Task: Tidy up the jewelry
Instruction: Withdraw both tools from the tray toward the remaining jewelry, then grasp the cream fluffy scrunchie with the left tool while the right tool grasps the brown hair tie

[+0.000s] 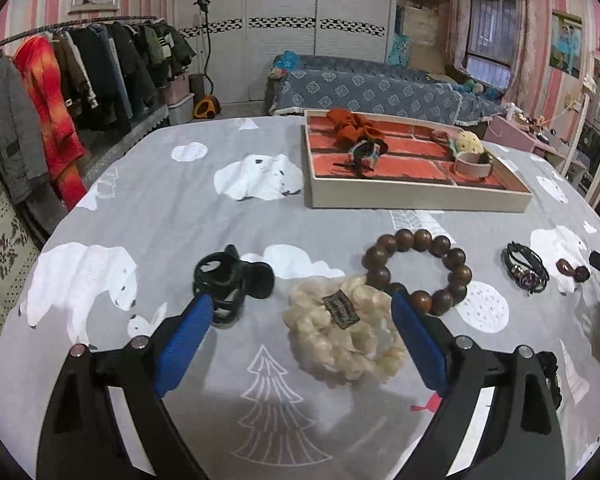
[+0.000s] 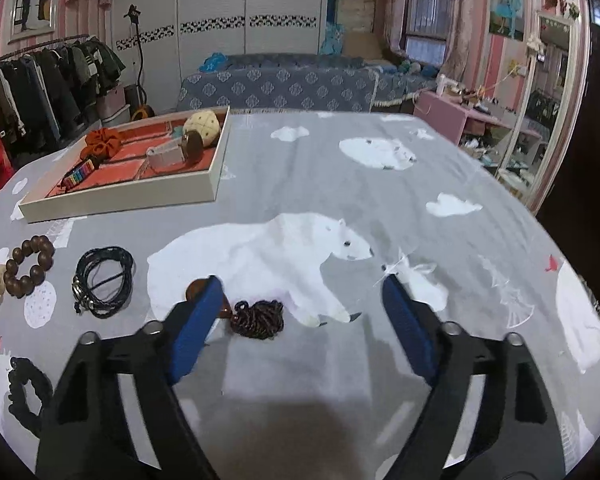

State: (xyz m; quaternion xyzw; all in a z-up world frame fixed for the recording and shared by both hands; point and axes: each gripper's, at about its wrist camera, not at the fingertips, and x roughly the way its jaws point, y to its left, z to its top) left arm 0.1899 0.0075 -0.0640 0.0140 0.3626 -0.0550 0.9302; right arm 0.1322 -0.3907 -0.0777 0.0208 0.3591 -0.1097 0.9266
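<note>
My left gripper (image 1: 300, 300) is open, its blue fingers on either side of a cream scrunchie (image 1: 342, 328) on the grey bear-print cloth. A black hair claw (image 1: 230, 280) lies by the left finger, a brown bead bracelet (image 1: 418, 270) by the right finger. A black cord bracelet (image 1: 526, 273) and a brown pendant (image 1: 572, 270) lie further right. My right gripper (image 2: 302, 286) is open and empty; a brown corded pendant necklace (image 2: 256, 318) lies by its left finger. The cord bracelet (image 2: 104, 282) and bead bracelet (image 2: 28, 266) are to its left.
A cream tray with red lining (image 1: 412, 196) stands beyond, holding an orange scrunchie (image 1: 352, 126), a colourful bracelet and a pale cuff; it also shows in the right wrist view (image 2: 120, 200). A black scrunchie (image 2: 24, 392) lies near left. Clothes rack left, bed behind.
</note>
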